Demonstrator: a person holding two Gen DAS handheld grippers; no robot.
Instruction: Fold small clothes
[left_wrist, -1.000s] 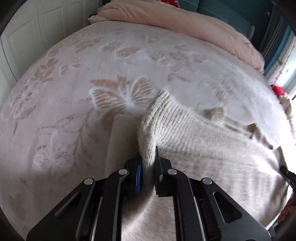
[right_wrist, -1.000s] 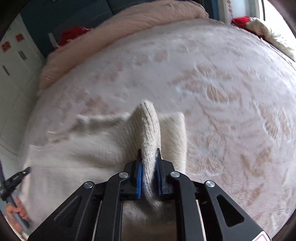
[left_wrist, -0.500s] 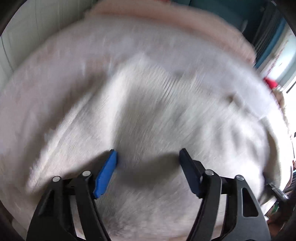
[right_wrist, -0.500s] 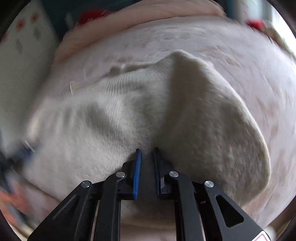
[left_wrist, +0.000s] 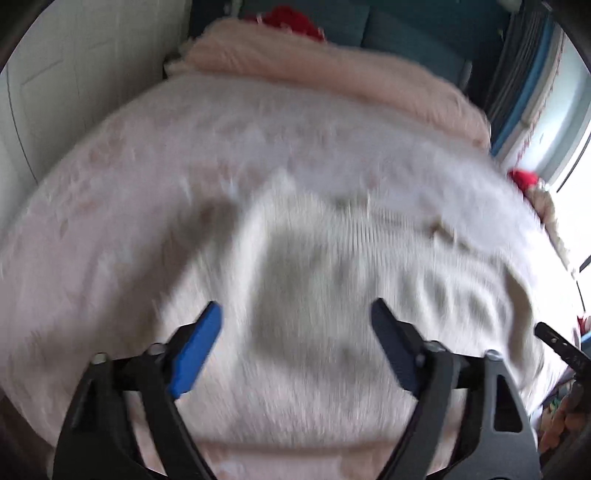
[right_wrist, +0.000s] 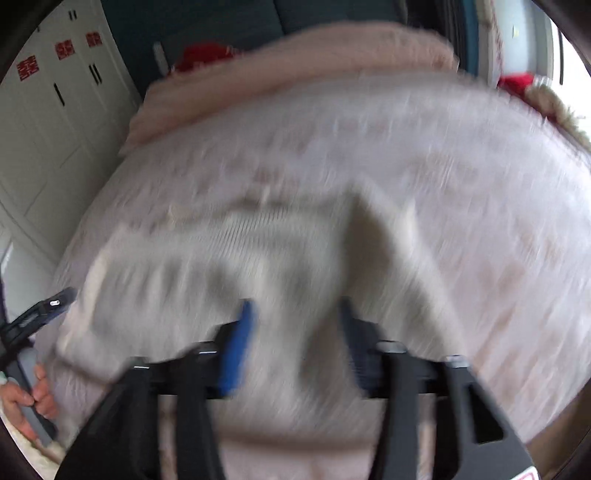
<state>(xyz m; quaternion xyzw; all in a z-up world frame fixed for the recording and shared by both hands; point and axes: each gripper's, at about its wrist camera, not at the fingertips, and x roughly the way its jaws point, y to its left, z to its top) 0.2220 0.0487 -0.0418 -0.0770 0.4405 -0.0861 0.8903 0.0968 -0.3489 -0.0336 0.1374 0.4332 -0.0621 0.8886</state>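
Observation:
A cream knitted sweater lies folded on the pale bedspread, blurred by motion. My left gripper hangs above the sweater's near part, its jaws opening wide with nothing pinched between the blue pads. In the right wrist view the same sweater spreads below my right gripper, whose jaws are opening too and hold no fabric. The other gripper's tip and a hand show at the left edge.
A pink rolled blanket lies across the far end of the bed. White cupboard doors stand on the left. Red items sit by the window on the right.
Both grippers let go of the sweater folds they pinched and pulled back and up. The left opened first, the right only just now. The sweater dropped flat on the bed.

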